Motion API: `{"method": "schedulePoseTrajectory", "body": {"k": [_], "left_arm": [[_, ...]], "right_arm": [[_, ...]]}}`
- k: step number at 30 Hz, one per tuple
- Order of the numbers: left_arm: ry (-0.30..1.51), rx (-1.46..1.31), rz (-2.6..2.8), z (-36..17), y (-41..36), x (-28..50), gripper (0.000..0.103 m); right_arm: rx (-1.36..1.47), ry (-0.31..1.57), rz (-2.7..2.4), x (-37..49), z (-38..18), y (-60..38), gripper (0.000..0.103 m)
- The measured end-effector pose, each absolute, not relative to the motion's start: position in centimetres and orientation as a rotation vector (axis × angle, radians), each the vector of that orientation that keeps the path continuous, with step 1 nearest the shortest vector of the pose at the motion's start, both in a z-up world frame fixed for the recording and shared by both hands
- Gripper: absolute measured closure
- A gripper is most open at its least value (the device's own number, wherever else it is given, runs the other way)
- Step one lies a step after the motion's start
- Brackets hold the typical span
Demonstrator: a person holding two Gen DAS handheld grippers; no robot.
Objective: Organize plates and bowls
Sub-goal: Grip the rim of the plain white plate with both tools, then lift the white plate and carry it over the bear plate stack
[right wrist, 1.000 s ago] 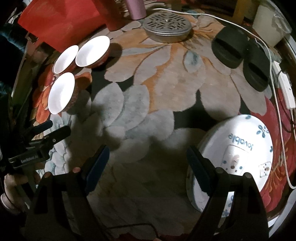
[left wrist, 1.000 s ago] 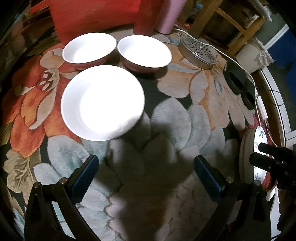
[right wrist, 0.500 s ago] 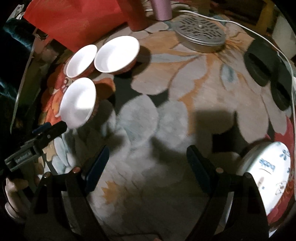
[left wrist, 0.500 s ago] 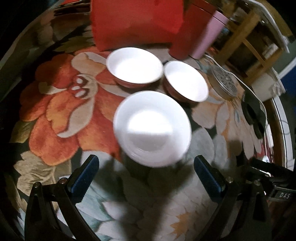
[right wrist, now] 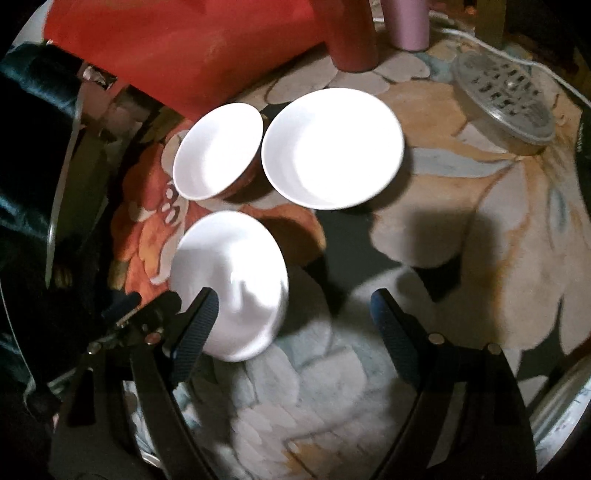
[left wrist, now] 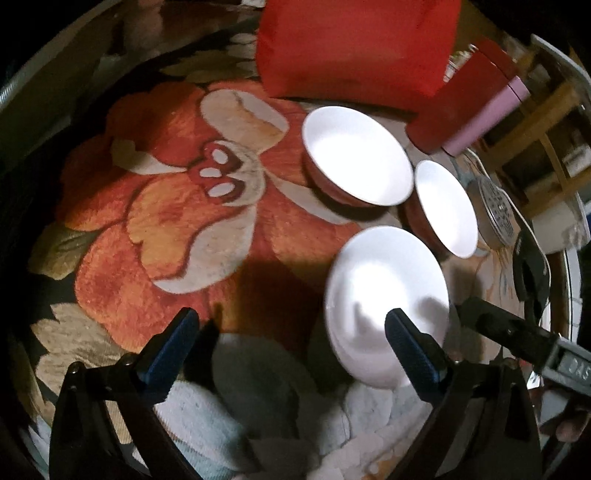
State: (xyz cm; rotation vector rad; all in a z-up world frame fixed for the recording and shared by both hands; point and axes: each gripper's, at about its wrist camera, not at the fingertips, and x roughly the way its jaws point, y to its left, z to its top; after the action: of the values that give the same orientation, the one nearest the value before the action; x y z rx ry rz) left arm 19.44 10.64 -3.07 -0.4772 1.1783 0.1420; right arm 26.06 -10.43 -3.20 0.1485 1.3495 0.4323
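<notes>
Left claw [left wrist: 291,334] is closing with nothing in it, hanging over the flowery rug [left wrist: 177,221]; three white bowls [left wrist: 386,306] sit clustered just ahead.

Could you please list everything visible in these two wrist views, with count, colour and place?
bowls: three, white inside, reddish outside, clustered on the mat, one nearest both grippers
floral mat: one, orange, grey and black, covering the round table
red bag: one, behind the bowls
tumblers: two, one red, one pink, upright beside the bag
perforated metal lid: one, silver, right of the bowls
white cable: one, running past the lid
black pads: dark, count unclear, at the table's right edge
left gripper: black with blue pads, jaws closing, nothing between them
right gripper: same build, jaws closing, nothing gripped
</notes>
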Motion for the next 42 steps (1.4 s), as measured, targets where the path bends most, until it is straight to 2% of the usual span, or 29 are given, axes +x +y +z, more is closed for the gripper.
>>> {"method": "schedulePoseTrajectory", "body": {"k": [1,2,3,4,6,7,9,11,13,14,15,28,42], "left_arm": [[1.181,-0.484,0.142,-3.2,10.9,19.5,0.011],[1.187,-0.496,0.14,-3.5,11.1,19.8,0.019],[1.193,-0.505,0.139,-3.8,11.2,19.9,0.022],[1.198,-0.523,0.136,-4.1,11.3,20.1,0.024],[1.201,-0.545,0.121,-4.4,11.2,20.4,0.041],[1.205,-0.546,0.112,-4.6,11.1,20.6,0.044],[1.216,-0.542,0.098,-4.9,10.7,20.9,0.06],[1.235,-0.535,0.081,-5.4,10.2,21.4,0.064],[1.267,-0.527,0.063,-5.9,9.6,21.8,0.077],[1.281,-0.528,0.047,-6.2,9.2,22.0,0.088],[1.28,-0.524,0.038,-6.1,9.0,22.0,0.096],[1.212,-0.41,-0.073,-2.6,5.2,20.0,0.097],[1.162,-0.333,-0.323,3.3,-5.6,18.1,0.096]], "right_arm": [[0.175,1.368,0.43,26.5,-3.8,-10.3,0.022],[0.19,1.381,0.427,26.8,-4.1,-10.2,0.029],[0.211,1.4,0.42,27.0,-4.7,-10.1,0.036],[0.225,1.411,0.419,27.1,-5.1,-10.0,0.04],[0.239,1.425,0.416,27.2,-5.7,-9.8,0.054],[0.239,1.43,0.423,27.1,-6.0,-9.5,0.057],[0.227,1.435,0.431,26.9,-6.5,-9.0,0.072],[0.213,1.45,0.43,26.9,-7.0,-8.5,0.074],[0.215,1.482,0.418,26.7,-8.0,-8.1,0.079],[0.218,1.492,0.417,26.7,-8.3,-8.2,0.092],[0.226,1.495,0.416,26.6,-8.5,-8.1,0.092],[0.207,1.445,0.424,24.8,-5.5,-11.0,0.092],[0.175,1.441,0.306,20.2,1.0,-20.2,0.091]]}}
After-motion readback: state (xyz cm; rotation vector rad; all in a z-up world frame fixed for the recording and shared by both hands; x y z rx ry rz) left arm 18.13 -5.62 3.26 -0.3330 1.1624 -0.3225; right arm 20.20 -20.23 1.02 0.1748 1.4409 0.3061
